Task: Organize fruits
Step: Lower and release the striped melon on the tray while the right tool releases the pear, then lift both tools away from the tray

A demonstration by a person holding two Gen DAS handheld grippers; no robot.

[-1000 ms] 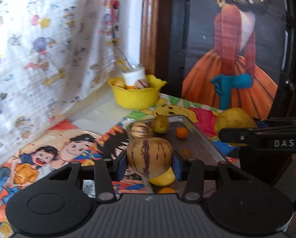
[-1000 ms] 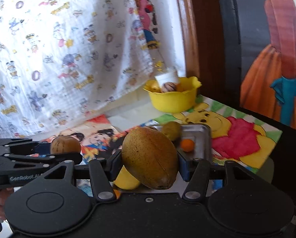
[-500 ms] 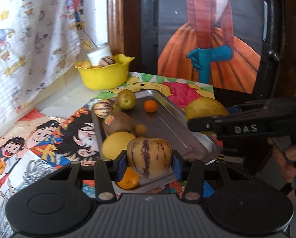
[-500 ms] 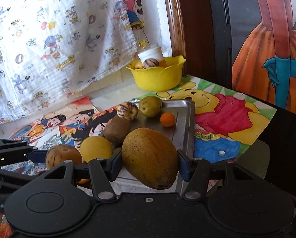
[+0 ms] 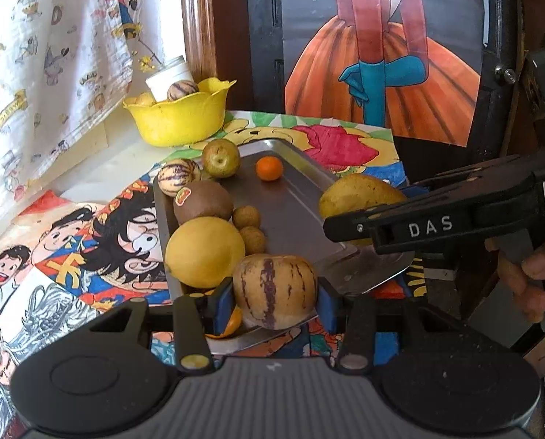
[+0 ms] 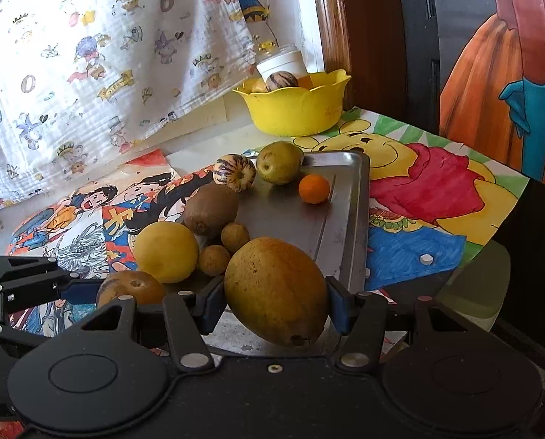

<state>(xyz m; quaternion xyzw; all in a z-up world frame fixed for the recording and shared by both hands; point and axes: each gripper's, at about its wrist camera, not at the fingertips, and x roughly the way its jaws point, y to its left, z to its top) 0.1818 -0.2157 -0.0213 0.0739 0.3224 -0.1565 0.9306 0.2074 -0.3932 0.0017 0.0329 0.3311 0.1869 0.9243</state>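
Your left claw (image 5: 275, 292) is clamped on a striped melon (image 5: 274, 290), blue pads touching both sides, held at the near end of the metal tray (image 5: 301, 197). Your right claw (image 6: 275, 291) is closed around a mango (image 6: 276, 288), tilted with its stem end down toward you, over the tray's near right part. On the tray, left side from near to far: yellow round fruit (image 6: 166, 251), two small brown longans (image 6: 224, 247) touching each other just right of it, kiwi (image 6: 210, 209) with a sticker visible in the left wrist view, second striped melon (image 6: 234, 173), green-brown fruit (image 6: 279, 162) at the far left corner. A small orange (image 6: 314, 189) sits alone near the far right rim. An orange fruit (image 5: 228, 325) peeks out under the left claw's pad; can't tell if it's on the tray. A yellow bowl (image 6: 297, 109) sits on the surface beyond the tray, holding a third striped fruit and a white cup (image 6: 282, 62). Cartoon drawings (image 6: 426, 190) cover the surface under the tray. Your right hand (image 5: 528, 274) shows at the right edge of the left view.
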